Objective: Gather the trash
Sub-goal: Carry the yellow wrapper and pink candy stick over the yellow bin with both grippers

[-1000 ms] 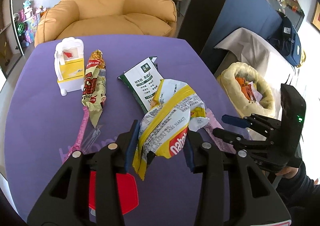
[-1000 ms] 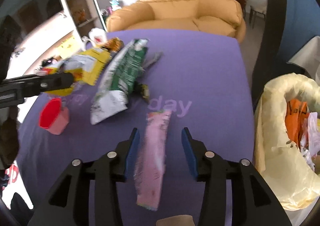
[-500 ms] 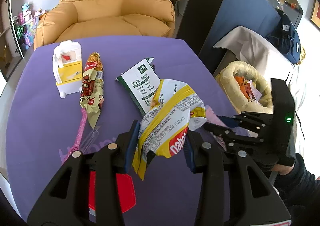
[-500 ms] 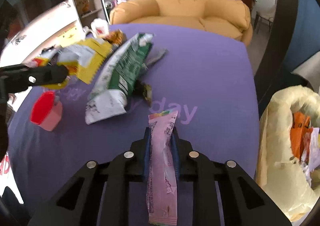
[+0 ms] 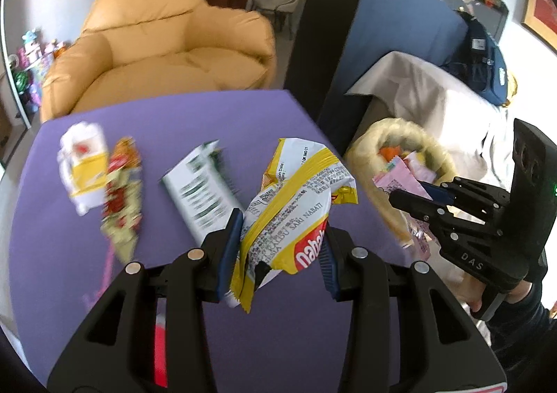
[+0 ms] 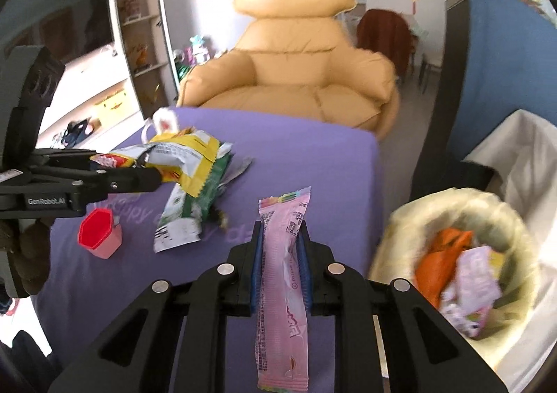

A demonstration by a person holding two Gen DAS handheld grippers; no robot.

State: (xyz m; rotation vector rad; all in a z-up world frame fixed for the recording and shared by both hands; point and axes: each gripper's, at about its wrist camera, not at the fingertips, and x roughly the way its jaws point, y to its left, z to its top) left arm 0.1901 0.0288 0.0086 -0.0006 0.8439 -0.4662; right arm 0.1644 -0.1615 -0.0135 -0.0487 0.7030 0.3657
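Since the earlier frame my right gripper point(image 6: 280, 260) has closed on the pink wrapper point(image 6: 283, 274) and raised it off the purple table point(image 6: 313, 163), beside the trash bag point(image 6: 400, 229). Left gripper point(image 5: 278, 253) clenches the yellow wrapper point(image 5: 296, 205) above the table.

Each black plastic tool point(image 6: 280, 266) has blue ribbed pads point(image 6: 257, 264), silver screws, white lettering and a dark sleeve point(image 5: 522, 320) behind.

yellow wrapper point(image 5: 296, 205) reads "nabati"; gripper point(image 6: 52, 199) "genrobot.ai".
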